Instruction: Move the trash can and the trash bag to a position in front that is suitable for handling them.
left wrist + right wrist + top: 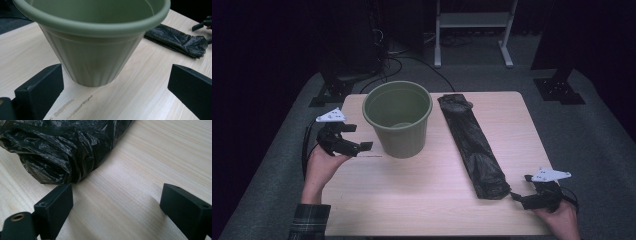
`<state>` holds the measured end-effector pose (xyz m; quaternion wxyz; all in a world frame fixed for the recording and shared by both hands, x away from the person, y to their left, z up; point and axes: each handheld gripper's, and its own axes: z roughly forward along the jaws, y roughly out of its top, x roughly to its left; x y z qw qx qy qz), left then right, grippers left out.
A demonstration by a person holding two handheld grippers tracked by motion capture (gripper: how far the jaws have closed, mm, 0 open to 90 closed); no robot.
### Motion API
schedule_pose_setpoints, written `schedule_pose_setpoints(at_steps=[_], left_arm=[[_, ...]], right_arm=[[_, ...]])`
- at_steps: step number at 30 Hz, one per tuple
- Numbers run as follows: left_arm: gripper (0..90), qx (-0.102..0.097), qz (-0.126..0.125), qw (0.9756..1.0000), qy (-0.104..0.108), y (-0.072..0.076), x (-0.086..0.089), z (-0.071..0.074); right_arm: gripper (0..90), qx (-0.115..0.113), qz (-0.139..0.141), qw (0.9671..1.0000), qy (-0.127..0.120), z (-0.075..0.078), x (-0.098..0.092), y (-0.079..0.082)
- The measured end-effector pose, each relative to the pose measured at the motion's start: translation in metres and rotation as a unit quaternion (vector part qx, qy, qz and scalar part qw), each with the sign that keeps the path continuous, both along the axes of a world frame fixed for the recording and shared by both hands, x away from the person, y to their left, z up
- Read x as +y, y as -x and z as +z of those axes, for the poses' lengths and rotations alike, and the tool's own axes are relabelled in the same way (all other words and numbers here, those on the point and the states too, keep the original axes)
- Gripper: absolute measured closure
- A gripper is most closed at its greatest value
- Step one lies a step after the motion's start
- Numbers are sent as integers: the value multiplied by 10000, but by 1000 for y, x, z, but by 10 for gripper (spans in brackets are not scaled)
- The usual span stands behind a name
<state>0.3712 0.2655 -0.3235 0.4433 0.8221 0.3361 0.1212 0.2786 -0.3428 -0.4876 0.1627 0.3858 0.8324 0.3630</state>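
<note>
- Bag (473,145): black plastic, folded into a long flat strip, lying on the table (422,200) right of centre. It runs from the far edge toward the near right corner. Wrinkled near end seen close in the right gripper view (57,152), with nothing gripping it.
- Pot (398,117): green plastic, upright, mouth open, left of centre on the table. It stands beside the bag, apart from it. Ribbed wall and rolled rim seen close in the left gripper view (92,55).
- Left gripper (362,146): held in the person's left hand (323,167) at the table's left edge, pointing at the pot's base. Jaws spread wide, holding nothing; pot near them, not touched.
- Right gripper (515,196): held in the right hand (562,217) at the near right corner, pointing at the bag's near end. Jaws spread wide and empty; one jaw lies just beside the bag's end, contact cannot be told.
- Table: pale wood grain, with a faint scuff by the pot's base (72,107).
- Sleeve (309,220): plaid, on the left forearm at the bottom edge.
</note>
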Motion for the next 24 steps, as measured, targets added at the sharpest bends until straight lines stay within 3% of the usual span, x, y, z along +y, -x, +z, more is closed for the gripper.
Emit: schedule_pose_setpoints(at_steps=[13, 24], left_arm=[[0, -62, 24, 10000, 28, -17, 0, 20], [0, -58, 53, 10000, 26, -38, -1, 27]], right_arm=[[100, 0, -2, 10000, 0, 0, 0, 0], [100, 6, 0, 10000, 0, 0, 0, 0]])
